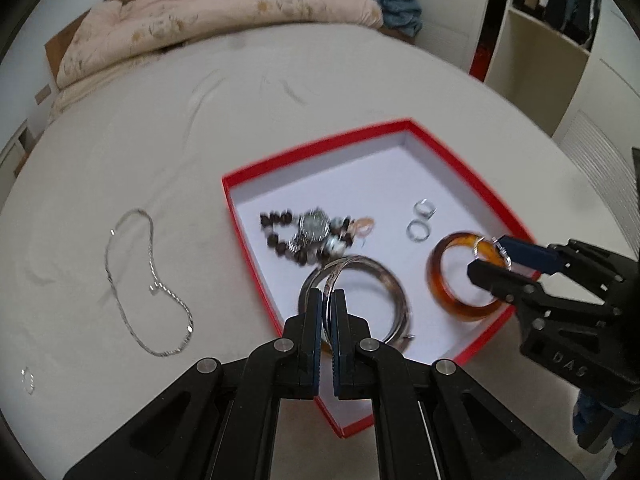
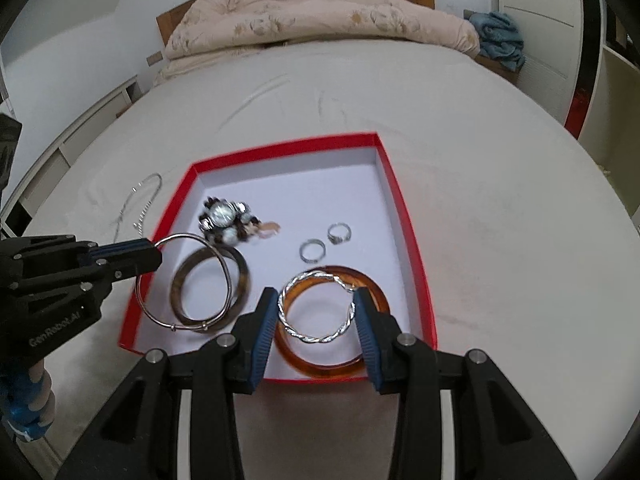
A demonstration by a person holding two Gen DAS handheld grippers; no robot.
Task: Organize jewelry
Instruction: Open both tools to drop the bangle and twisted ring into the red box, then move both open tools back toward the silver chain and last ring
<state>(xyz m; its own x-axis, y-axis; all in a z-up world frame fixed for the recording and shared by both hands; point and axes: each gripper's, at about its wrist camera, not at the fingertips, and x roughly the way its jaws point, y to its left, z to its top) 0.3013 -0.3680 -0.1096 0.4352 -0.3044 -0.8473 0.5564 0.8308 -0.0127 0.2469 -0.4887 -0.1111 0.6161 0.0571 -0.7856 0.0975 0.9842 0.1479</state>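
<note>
A red box [image 1: 244, 236] [image 2: 412, 224] lies on the bed. It holds a beaded watch [image 1: 314, 229] [image 2: 224, 216], two small rings [image 1: 420, 222] [image 2: 324, 242], a dark bangle [image 2: 240, 280] and an amber bangle [image 1: 440, 288] [image 2: 376, 284]. My left gripper [image 1: 327, 304] [image 2: 154, 256] is shut on a thin silver bangle [image 1: 384, 280] [image 2: 180, 240] at the box's near left edge. My right gripper [image 2: 316, 316] [image 1: 494, 258] holds a twisted silver bangle [image 2: 316, 336] between its fingers, over the amber bangle. A silver chain necklace [image 1: 150, 276] [image 2: 140, 200] lies on the bed left of the box.
A small silver piece [image 1: 28, 380] lies on the sheet at far left. A rolled quilt [image 1: 208, 20] [image 2: 320, 20] lies along the headboard. A wardrobe [image 1: 560, 40] stands at the right.
</note>
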